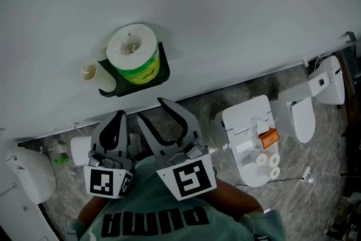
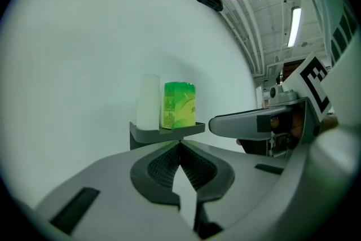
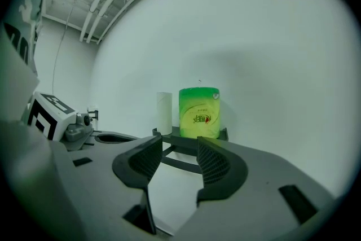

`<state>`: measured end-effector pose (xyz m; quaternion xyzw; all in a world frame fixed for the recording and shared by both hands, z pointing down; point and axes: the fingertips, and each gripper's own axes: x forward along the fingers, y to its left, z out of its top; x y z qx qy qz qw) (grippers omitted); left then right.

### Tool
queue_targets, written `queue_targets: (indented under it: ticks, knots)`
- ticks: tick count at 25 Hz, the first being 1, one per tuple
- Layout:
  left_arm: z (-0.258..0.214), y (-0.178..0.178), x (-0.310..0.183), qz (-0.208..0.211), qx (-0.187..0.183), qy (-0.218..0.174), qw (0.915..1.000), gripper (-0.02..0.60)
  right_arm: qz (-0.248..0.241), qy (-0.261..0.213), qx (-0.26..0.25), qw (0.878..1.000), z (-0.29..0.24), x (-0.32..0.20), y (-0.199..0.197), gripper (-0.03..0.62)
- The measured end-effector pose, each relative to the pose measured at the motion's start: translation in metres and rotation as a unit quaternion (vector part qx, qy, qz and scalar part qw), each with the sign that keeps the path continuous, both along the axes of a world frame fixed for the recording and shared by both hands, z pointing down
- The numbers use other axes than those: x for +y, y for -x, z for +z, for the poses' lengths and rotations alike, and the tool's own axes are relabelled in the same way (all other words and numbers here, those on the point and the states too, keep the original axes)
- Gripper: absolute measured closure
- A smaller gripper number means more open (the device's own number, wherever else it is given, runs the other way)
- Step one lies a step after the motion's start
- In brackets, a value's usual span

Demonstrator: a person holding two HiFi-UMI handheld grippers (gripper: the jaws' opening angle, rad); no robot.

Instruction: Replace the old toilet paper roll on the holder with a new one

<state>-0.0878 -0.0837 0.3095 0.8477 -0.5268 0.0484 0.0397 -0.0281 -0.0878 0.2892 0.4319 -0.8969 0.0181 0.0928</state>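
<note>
A green-wrapped toilet paper roll [image 1: 132, 53] [image 2: 179, 105] [image 3: 199, 113] stands upright on a black wall-mounted holder [image 1: 161, 73] [image 2: 166, 132] [image 3: 192, 134]. An empty cardboard tube [image 1: 90, 71] [image 2: 149, 101] [image 3: 164, 113] stands at the roll's left on the same holder. Both grippers hang short of the holder, a little below it, and touch nothing. My left gripper [image 1: 119, 115] [image 2: 180, 147] is shut, its tips meeting with nothing between them. My right gripper [image 1: 153, 110] [image 3: 179, 152] is open and empty, aimed at the roll.
The plain white wall fills the space around the holder. On the marbled floor below stand a white toilet [image 1: 251, 144] with an orange item [image 1: 269, 137] and small white rolls [image 1: 268, 162] on it, another fixture [image 1: 324, 82] at right, and one [image 1: 28, 175] at left.
</note>
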Motion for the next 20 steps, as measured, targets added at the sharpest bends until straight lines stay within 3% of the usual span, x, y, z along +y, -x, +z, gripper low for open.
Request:
queue_targets:
  ticks: [20]
  knots:
    - [0.008, -0.015, 0.003, -0.025, -0.007, 0.013, 0.9996, 0.577, -0.028, 0.003, -0.004, 1.0, 0.005, -0.001, -0.011, 0.404]
